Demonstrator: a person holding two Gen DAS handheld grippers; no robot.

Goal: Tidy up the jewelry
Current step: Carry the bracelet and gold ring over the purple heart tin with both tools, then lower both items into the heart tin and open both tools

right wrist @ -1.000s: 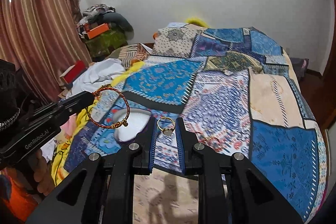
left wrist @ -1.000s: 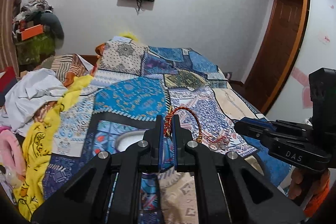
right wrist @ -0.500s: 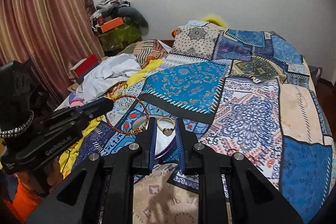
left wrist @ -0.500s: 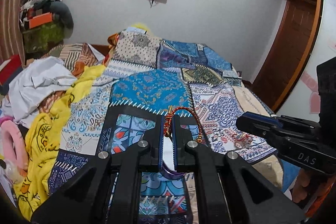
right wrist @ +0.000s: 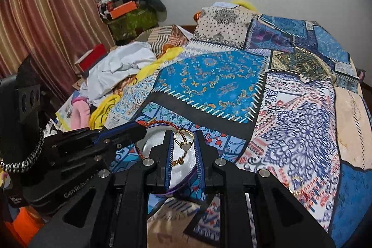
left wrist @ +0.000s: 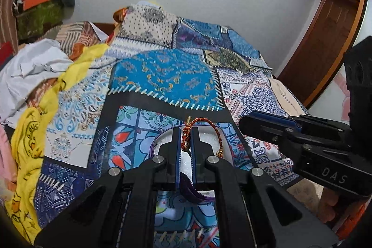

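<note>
Over the round white dish (right wrist: 183,166) on the patchwork bedspread (right wrist: 290,122), both grippers are positioned with their loads. The left gripper (left wrist: 185,131) is clenched on the red-and-gold braided bracelet (left wrist: 210,129), whose loop hangs to the right of the jaws above the dish's white interior. The right gripper (right wrist: 183,138) is clamped on a gold ring (right wrist: 183,140) with a pale stone (the ring sits crosswise between the jaws, above the dish).

Task status, as a judgement: two pieces are lifted and brought to the container, but neither is released, so deposit is outstanding for both. Another small gold ring (right wrist: 294,183) appears to lie on the bedspread to the right of the dish, well apart from it; it would need collecting afterwards.

Clearances: the two grippers stand close together, with the left tip just beside the right fingers over the dish's left edge, so staggered release is advisable. The dish has a low purple rim (left wrist: 202,196). Open bedspread lies ahead and to the right; the pile of clothes (right wrist: 118,71) occupies the left side.
</note>
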